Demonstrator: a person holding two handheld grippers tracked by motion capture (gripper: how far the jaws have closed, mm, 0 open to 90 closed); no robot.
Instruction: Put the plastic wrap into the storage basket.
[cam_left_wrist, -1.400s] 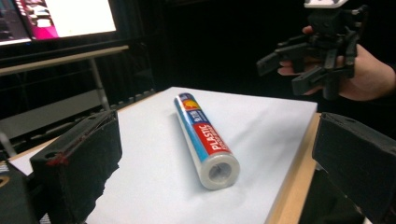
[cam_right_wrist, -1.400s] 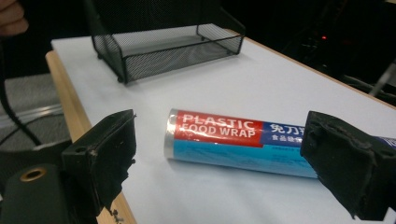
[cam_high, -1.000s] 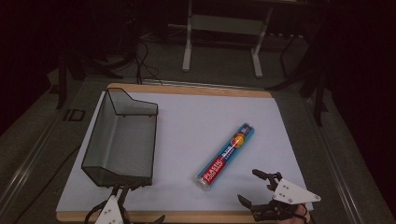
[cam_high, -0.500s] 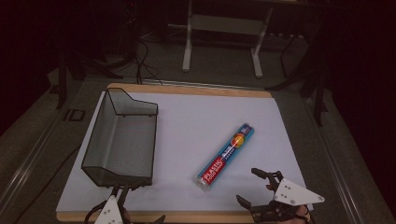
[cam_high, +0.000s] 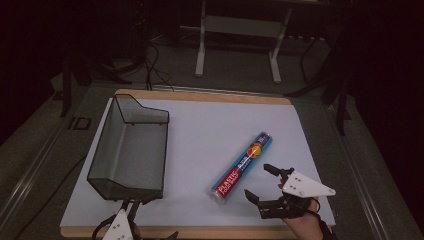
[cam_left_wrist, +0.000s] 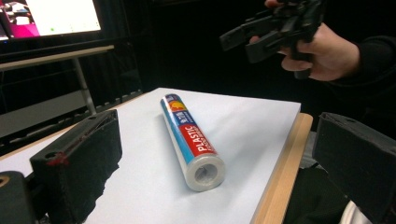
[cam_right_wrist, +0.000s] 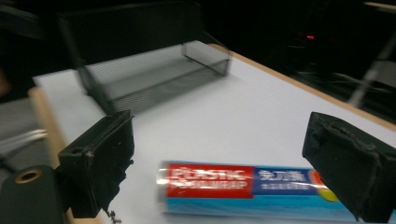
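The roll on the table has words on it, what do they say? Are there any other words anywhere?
"PLASTIC": white letters on the red band of the roll.
"FOOD WRAP": smaller line beside it, readable in the high view, blurred in the right gripper view.
Blue band: a few characters, too blurred to read.
Monitor at the back: its text is too small to read.
Mesh basket: no writing.

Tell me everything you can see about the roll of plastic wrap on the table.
The roll of plastic wrap is a long cylinder in a glossy blue sleeve with a red panel reading PLASTIC in white and an orange-red spot at its far end. Its near end shows a hollow white core. It lies flat, diagonal on the white mat, right of the mesh basket, untouched by either gripper.
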